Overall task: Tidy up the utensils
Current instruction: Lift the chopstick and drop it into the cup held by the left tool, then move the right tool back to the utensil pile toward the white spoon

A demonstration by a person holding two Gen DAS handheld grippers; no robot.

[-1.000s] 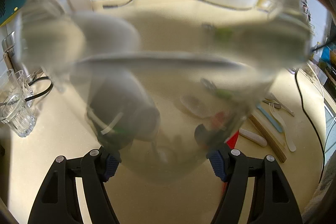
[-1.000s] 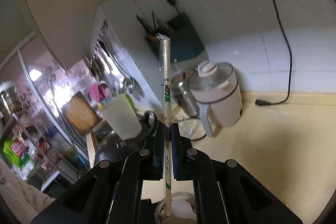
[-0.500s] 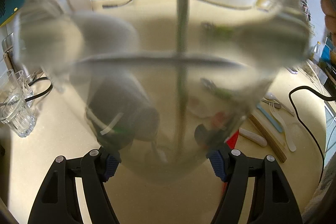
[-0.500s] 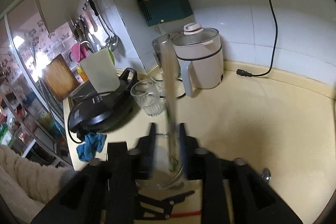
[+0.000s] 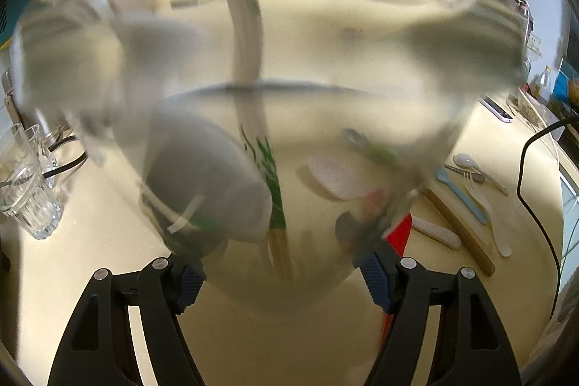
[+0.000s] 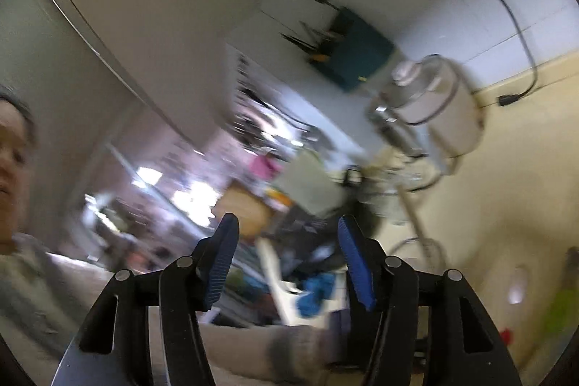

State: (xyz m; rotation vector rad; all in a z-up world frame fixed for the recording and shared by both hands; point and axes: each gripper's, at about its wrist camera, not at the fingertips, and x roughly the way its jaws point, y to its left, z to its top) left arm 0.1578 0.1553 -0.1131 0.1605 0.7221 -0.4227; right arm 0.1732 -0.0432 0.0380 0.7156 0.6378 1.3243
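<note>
Left gripper [image 5: 280, 274] pinches a clear glass [image 5: 362, 71] at its base, jaws just eased a bit wider, wrapped chopsticks [image 5: 249, 89] standing inside. Beige counter [image 5: 90, 255] bare around it; utensils [image 5: 470, 190] off right. Right gripper [image 6: 286, 259] just spread, nothing between.

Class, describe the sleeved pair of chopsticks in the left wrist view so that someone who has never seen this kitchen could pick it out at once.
Start at the big clear glass that fills the view, gripped between the blue pads of the left gripper. Inside it one long thin item stands nearly upright: the chopsticks. Unlike the spoons and fork lying flat on the counter to the right, they wear a white paper sleeve with green print, bare wooden tips at the bottom.
</note>
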